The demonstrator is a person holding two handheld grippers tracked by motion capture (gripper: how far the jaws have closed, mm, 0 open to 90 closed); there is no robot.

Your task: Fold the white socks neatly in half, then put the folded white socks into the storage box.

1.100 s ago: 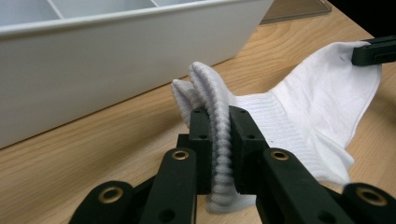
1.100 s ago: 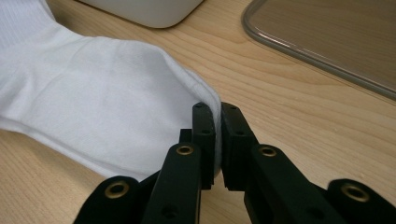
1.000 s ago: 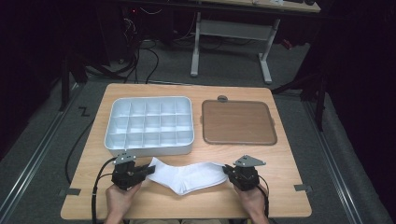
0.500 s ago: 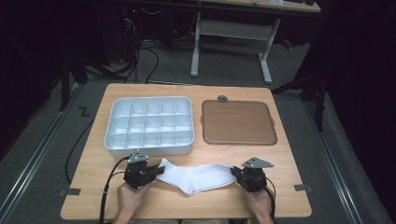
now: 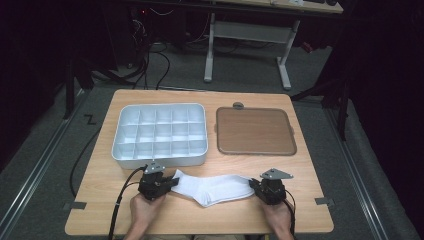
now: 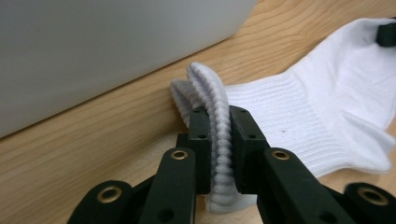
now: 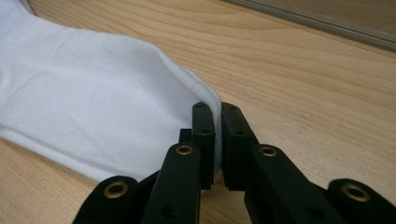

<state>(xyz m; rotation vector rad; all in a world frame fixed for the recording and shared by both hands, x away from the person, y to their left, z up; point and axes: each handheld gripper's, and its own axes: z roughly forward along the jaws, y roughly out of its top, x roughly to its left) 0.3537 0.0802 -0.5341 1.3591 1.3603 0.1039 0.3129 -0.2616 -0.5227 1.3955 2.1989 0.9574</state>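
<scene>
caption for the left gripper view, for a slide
Left gripper shut on a white sock's ribbed cuff beside the tray.

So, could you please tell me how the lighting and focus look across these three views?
High view: the table is evenly lit, the room behind falls into darkness, and the image is a little soft. Left gripper view: the white sock is bright, its ribbed cuff sharp between the left tongs, while the grey tray is blurred. Right gripper view: the right tongs are sharp, the far wood soft.

Table evenly lit, surroundings dark; nearest fingers slightly blurred.
</scene>
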